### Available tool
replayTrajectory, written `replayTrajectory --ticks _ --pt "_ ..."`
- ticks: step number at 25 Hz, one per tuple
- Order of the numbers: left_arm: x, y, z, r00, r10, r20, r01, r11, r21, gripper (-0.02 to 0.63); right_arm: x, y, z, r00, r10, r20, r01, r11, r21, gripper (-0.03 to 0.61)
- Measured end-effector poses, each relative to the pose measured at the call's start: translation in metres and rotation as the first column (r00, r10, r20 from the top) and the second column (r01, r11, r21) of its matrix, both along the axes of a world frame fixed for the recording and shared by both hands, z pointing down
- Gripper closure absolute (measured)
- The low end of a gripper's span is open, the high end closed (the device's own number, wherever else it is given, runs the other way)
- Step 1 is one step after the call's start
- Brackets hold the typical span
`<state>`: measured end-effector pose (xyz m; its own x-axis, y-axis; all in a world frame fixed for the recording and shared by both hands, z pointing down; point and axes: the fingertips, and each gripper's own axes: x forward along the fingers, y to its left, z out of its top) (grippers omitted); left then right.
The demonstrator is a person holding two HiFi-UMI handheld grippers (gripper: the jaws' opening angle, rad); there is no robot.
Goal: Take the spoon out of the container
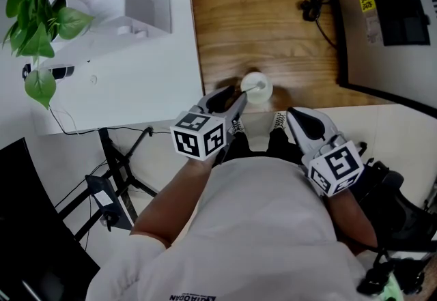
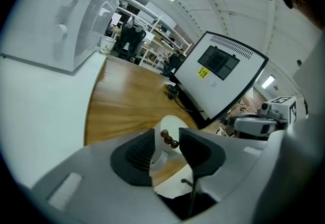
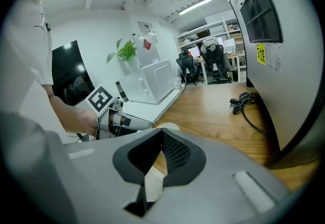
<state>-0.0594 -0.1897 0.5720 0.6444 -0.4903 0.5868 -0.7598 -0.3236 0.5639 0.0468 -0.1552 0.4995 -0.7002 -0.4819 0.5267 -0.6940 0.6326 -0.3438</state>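
Left gripper [image 2: 167,135] spread wide, spoon [image 2: 170,139] handle between my jaws, untouched | spoon stands in white container [image 2: 176,123] near wooden table [image 1: 259,20] edge | right gripper [image 3: 161,137] pressed together, empty | risk: off-centre squeeze tips the light container over.

Left tongs [image 1: 237,97] at container [image 1: 258,87] — spoon [image 1: 251,89] inside.

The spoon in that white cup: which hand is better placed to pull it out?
Left. The left gripper has its open jaws either side of the spoon, at its brown beaded handle above the white cup, not yet pinching. The right gripper sits back from the table, jaws together.
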Motion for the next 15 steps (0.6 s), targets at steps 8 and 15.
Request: replayTrajectory --ticks 8,15 --pt "0.0025 0.0005 0.0011 0.999 0.025 0.047 -0.027 0.999 0.026 0.548 0.0008 0.0017 -0.0011 1.0 0.001 -0.001 -0.001 1.0 0.004 0.571" --pt "0.0017 -0.0013 -0.0017 0.998 0.026 0.066 -0.029 0.999 0.044 0.561 0.004 0.0035 -0.0034 1.0 0.006 -0.001 -0.006 1.0 0.008 0.571"
